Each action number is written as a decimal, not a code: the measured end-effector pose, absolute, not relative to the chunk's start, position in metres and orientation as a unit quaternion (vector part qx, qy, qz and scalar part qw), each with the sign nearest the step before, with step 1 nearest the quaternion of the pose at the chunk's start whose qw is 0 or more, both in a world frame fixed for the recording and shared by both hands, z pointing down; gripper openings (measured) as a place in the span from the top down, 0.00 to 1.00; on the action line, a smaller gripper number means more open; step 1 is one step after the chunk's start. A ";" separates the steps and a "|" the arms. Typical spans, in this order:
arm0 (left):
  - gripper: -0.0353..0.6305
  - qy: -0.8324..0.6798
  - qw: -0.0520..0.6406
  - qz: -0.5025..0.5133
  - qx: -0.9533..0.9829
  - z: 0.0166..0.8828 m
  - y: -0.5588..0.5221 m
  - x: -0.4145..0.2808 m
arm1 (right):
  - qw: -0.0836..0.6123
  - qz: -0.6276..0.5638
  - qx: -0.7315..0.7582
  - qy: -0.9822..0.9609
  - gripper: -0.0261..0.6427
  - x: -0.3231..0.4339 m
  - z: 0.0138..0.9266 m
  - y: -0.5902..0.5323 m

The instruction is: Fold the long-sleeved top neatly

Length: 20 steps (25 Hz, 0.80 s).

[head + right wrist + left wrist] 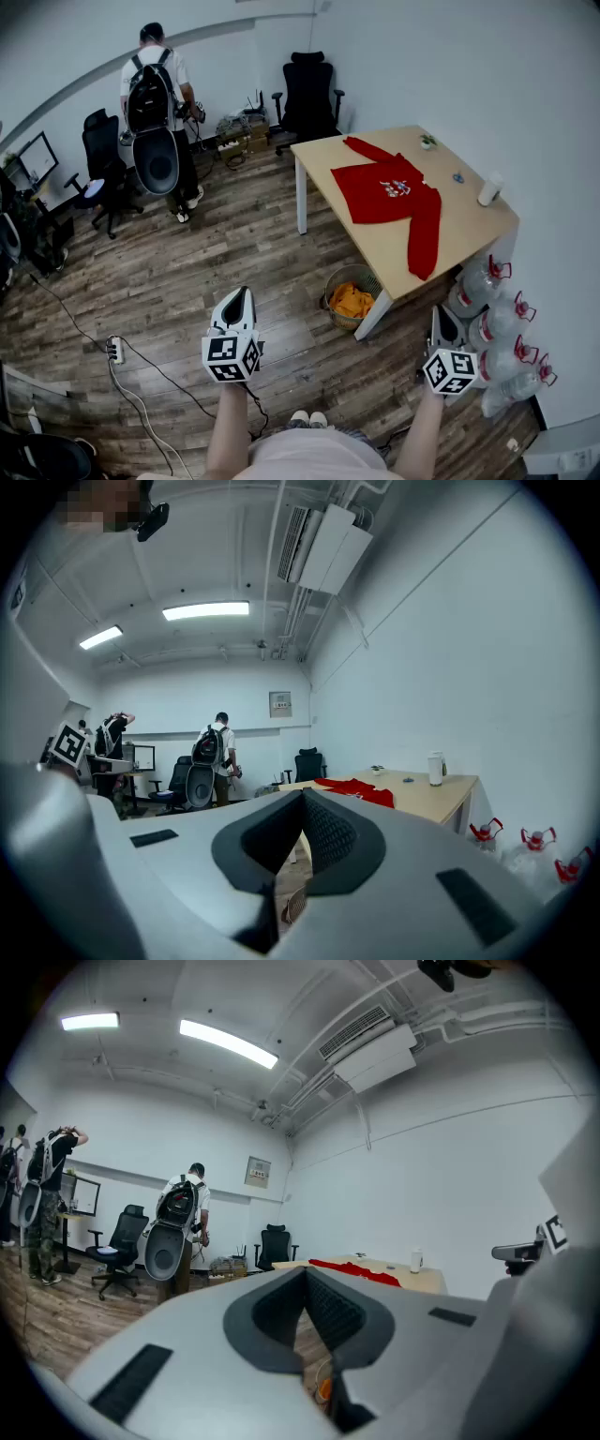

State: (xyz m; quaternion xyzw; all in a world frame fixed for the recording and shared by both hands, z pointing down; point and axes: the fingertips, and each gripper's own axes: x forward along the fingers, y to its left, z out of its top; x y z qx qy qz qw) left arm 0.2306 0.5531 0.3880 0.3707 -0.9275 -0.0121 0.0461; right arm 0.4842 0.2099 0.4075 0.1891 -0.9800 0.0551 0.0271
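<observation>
The left gripper [241, 296] and right gripper [442, 317] have their jaws closed on nothing, well apart from the tabletop [469, 230]. The red long-sleeved top [389, 192] lies spread there. Best to step in squarely and open the jaws before reaching a sleeve.

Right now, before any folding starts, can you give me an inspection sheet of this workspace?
Surface: wooden table, mostly bare.
Job's things: red top spread flat on the table, unfolded.
Clutter: white bottle and small blue item on the table; basket with orange cloth beneath; water jugs by the wall.
Grippers: left gripper and right gripper both shut, empty, short of the table.
Cables: power strip and cord on the floor.
Surroundings: person with a backpack, black office chair, wood floor.
</observation>
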 end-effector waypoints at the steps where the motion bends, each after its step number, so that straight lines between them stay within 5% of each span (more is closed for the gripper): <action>1: 0.94 -0.928 0.048 -0.014 0.370 0.389 0.553 0.230 | 0.028 0.054 0.189 -0.980 0.96 0.484 0.408 0.210; 20: 0.94 -0.923 0.060 -0.015 0.380 0.399 0.554 0.228 | 0.024 0.052 0.198 -0.978 0.96 0.482 0.409 0.219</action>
